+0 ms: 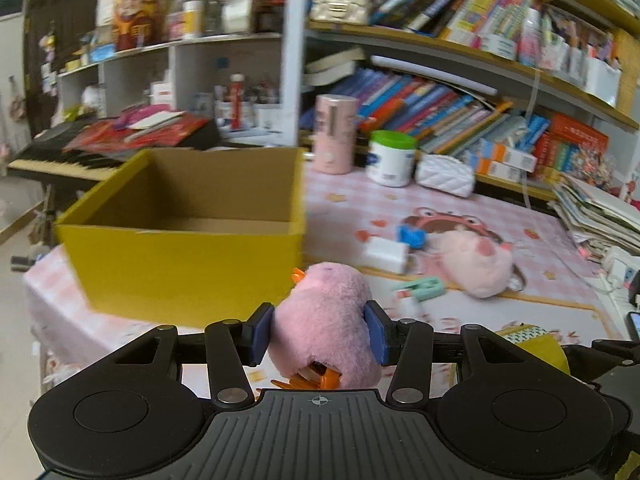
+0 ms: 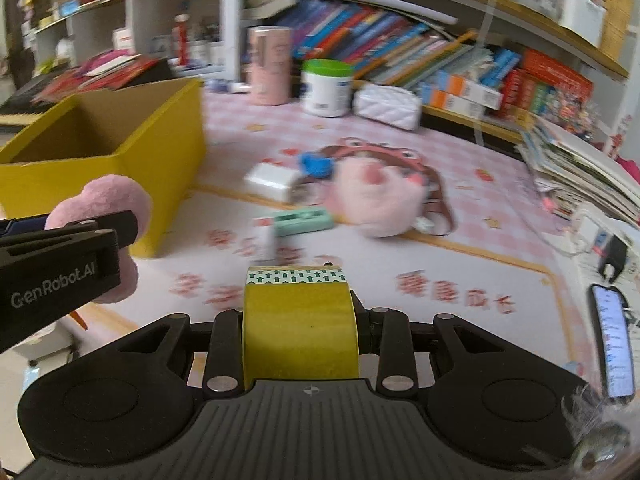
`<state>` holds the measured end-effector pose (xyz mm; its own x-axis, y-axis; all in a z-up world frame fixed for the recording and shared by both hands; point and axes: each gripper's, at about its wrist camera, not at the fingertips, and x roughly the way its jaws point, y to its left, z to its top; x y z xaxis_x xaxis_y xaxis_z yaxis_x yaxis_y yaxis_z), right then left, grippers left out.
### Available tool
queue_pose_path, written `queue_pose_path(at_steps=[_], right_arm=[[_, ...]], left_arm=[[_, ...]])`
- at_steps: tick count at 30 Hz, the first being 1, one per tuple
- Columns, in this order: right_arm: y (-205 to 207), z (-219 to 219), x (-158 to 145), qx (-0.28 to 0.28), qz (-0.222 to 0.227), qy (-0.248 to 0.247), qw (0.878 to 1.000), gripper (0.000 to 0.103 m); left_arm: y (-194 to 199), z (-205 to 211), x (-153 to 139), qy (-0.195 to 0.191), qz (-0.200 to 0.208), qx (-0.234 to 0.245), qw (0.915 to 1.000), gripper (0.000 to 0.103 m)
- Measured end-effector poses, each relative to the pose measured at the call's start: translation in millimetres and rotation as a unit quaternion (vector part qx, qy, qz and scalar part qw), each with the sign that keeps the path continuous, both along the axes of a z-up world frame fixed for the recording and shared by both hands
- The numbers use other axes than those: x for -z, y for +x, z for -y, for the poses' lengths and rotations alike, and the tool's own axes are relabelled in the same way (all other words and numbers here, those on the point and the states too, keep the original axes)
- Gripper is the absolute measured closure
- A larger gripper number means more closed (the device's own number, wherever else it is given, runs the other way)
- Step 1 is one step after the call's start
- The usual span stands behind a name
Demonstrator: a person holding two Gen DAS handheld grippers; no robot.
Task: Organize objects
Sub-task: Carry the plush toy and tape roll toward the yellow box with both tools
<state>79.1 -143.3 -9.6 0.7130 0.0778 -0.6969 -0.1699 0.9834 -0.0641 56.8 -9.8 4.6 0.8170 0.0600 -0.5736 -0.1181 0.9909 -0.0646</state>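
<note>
My left gripper (image 1: 320, 334) is shut on a pink plush chick (image 1: 324, 320) with an orange beak and feet, held above the table just in front of the open yellow cardboard box (image 1: 180, 272). The box looks empty inside. My right gripper (image 2: 300, 320) is shut on a roll of yellow tape (image 2: 300, 328). The left gripper with the chick (image 2: 108, 200) shows at the left of the right wrist view, beside the box (image 2: 160, 152). On the pink tablecloth lie a pink plush toy (image 1: 476, 264), a white charger block (image 1: 386, 254), a blue clip (image 1: 412, 236) and a mint green clip (image 1: 424, 288).
A pink canister (image 1: 334, 132), a green-lidded white jar (image 1: 392, 158) and a white quilted pouch (image 1: 444, 176) stand at the table's back by bookshelves. A stack of papers (image 1: 596, 212) is at the right. A phone (image 2: 612, 344) lies at the right edge. A keyboard (image 1: 52, 160) is behind the box.
</note>
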Motion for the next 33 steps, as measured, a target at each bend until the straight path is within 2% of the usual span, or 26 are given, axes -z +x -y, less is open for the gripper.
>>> queue_pose_path(at_steps=[6,15,33], right_arm=[[-17,-54,-2,-0.019,-0.027,0.021,0.999,0.073],[-52,-117,2,-0.049,-0.028,0.031,0.998,0.073],[-77,-154,-2,-0.045,-0.020,0.025,0.999,0.073]], left_arm=[[-24,-50,-1,0.009,-0.007,-0.033,0.9994,0.056],[-53,-103,1,0.020,-0.015,-0.054,0.9982,0.056],[-79,-142,1,0.016,-0.006,-0.050,0.9986,0.056]])
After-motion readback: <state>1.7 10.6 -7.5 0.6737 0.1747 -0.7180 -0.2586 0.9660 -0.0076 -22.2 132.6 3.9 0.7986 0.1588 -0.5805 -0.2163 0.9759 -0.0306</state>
